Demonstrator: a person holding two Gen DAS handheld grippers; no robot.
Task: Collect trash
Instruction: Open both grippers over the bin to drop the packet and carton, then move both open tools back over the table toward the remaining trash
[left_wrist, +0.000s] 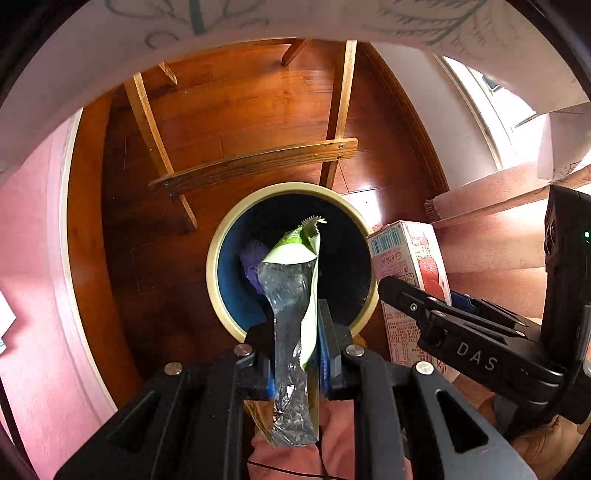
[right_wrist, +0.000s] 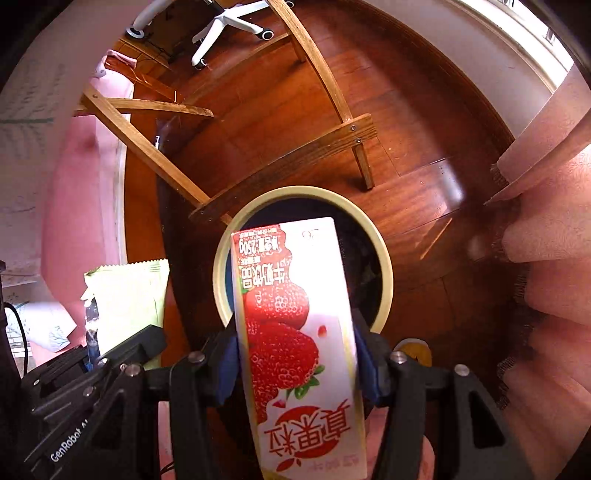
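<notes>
Pinching a crumpled green-and-silver wrapper (left_wrist: 293, 295), the left gripper (left_wrist: 297, 354) hangs over the cream-rimmed bin (left_wrist: 218, 236) on the floor. The right gripper (right_wrist: 295, 354) clamps its jaws on a white strawberry-print carton (right_wrist: 295, 314), also above the bin.

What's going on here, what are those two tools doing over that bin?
A person is collecting trash with a tool in each hand. The left tool holds an empty green snack wrapper, and the right tool grips a strawberry milk carton. Both point down over the round bin on the wooden floor, which already holds some trash. Neither piece has dropped in yet.
</notes>
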